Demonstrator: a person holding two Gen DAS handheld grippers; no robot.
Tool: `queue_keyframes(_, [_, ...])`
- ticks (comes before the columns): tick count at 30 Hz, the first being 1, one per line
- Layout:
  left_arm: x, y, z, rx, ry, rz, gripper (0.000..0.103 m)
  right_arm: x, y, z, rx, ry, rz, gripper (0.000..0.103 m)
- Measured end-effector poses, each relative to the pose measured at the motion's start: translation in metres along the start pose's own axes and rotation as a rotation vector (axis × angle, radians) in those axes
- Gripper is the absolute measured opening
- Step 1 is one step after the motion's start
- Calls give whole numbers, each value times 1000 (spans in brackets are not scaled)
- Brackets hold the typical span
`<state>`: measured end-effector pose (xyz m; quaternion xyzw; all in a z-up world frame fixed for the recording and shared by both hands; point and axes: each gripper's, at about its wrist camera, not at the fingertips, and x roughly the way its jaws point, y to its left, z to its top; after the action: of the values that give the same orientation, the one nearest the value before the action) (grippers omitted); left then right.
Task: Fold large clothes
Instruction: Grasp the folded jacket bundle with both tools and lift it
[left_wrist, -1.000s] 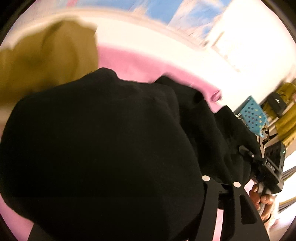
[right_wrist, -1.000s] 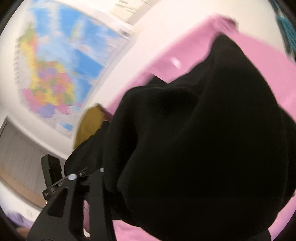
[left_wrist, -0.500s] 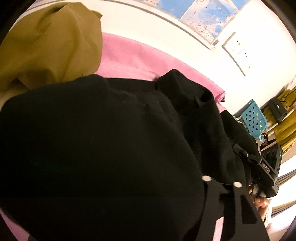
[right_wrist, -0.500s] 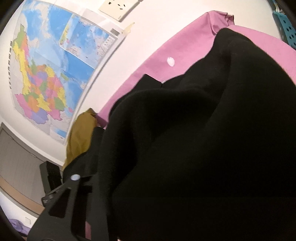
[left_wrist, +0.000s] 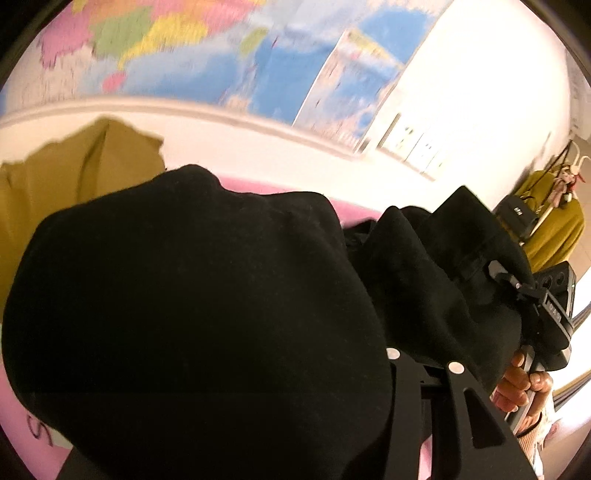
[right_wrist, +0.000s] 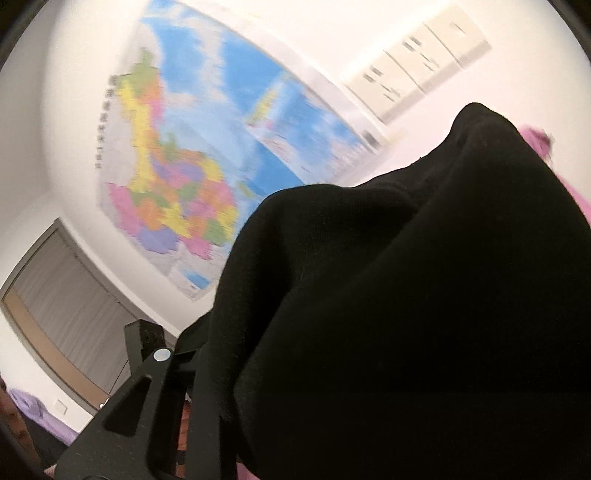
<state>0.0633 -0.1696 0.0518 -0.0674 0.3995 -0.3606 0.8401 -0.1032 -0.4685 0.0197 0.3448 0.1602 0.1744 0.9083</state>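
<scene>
black garment (left_wrist: 207, 317) draped over both tongs

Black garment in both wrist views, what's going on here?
A person holds a two-finger gripper in each hand, and a black garment drapes over both, filling each view. The right gripper shows in the left wrist view, buried in the cloth. Both cameras tilt up at the wall map. A mustard garment sits behind on the pink sheet. Grip state is hidden.

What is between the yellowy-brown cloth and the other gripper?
In the left wrist view, the black garment bulges between the mustard cloth and the right gripper, with a sliver of pink surface behind.
</scene>
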Motion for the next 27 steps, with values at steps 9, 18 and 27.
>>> queue_keyframes(9, [-52,-8,11,60,-121,16,44,-2,42,15,-85,-46,62,27])
queue_keyframes(18, [-94,5,37,69,-192,48,44,29,88,37,-146,-55,110,27])
queue_keyframes(27, [-164,33,108,87,-339,125,44,89,166,85,-230,-78,229,27])
